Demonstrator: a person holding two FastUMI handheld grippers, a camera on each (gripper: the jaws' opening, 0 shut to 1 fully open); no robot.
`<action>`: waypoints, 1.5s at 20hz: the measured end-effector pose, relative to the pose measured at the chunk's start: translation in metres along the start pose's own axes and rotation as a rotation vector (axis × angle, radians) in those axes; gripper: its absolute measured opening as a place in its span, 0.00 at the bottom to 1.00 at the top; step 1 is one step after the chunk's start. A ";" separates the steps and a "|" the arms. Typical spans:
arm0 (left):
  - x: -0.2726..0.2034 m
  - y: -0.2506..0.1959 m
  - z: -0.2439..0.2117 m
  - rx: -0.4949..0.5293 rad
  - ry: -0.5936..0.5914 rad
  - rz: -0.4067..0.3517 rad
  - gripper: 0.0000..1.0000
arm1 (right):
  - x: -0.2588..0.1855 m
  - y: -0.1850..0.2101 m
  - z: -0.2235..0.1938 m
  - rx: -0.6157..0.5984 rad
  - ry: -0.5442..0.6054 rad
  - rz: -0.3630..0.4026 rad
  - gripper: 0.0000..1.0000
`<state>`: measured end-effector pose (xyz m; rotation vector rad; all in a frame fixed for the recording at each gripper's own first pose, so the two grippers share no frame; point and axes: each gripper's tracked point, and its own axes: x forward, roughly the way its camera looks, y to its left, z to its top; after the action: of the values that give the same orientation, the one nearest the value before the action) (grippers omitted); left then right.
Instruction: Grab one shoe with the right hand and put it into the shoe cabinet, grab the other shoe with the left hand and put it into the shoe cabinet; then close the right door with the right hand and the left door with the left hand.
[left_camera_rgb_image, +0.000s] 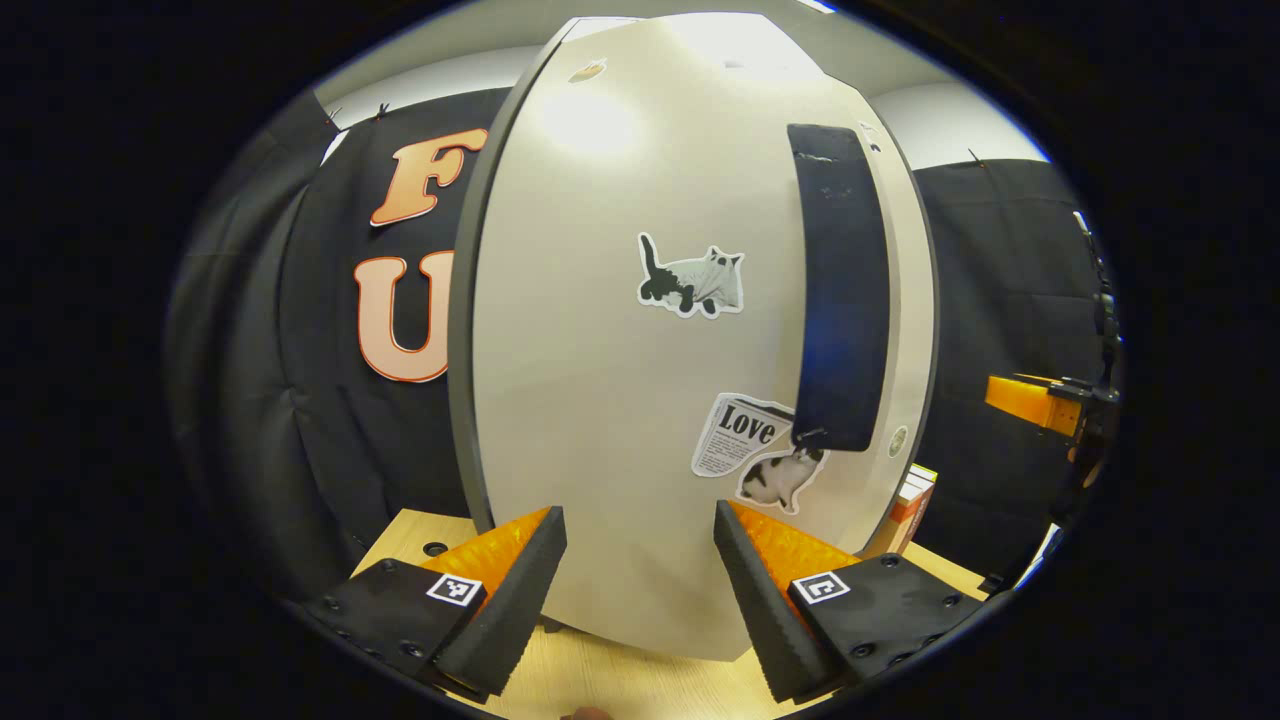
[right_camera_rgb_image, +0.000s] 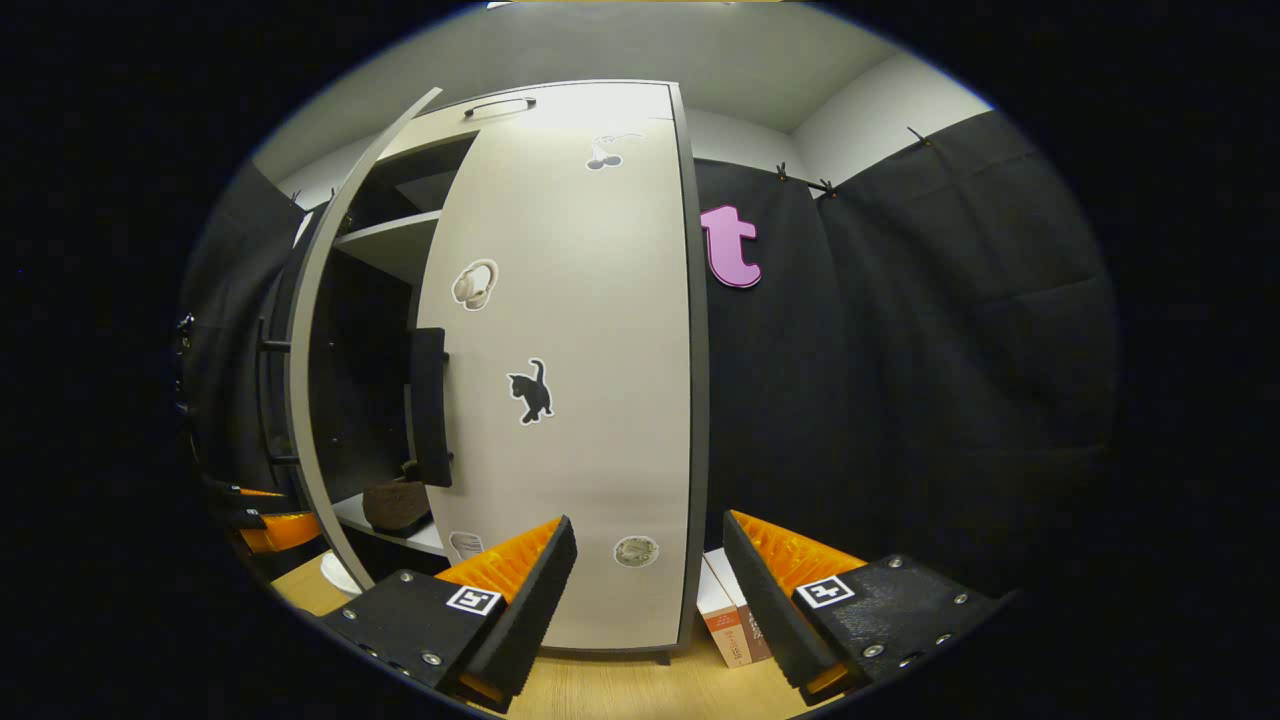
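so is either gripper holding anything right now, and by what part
Nothing is held. The left gripper is open facing the left door; the right gripper is open by the right door.

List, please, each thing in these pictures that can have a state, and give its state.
Pale grey right cabinet door with black cat sticker: closed or almost closed.
Pale grey left cabinet door with ghost-cat sticker: partly open, seen edge-on in the right gripper view.
Dark shoe on the lower shelf: inside the cabinet.
Left tongs: open, empty, near the left door.
Right tongs: open, empty, before the right door.
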<state>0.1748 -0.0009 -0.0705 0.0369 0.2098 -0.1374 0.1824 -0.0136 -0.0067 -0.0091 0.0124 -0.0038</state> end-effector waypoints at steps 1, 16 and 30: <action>0.007 -0.002 0.000 -0.001 0.002 0.002 0.97 | -0.001 -0.002 0.001 -0.001 0.000 -0.004 0.92; 0.057 -0.014 0.004 -0.020 0.029 0.080 0.96 | 0.010 -0.018 -0.013 0.017 0.037 0.001 0.92; 0.000 -0.007 0.075 0.003 0.000 0.142 0.97 | 0.002 -0.031 0.052 0.053 0.008 0.071 0.91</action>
<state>0.1896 -0.0117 0.0029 0.0548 0.2065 0.0033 0.1851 -0.0441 0.0461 0.0440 0.0208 0.0667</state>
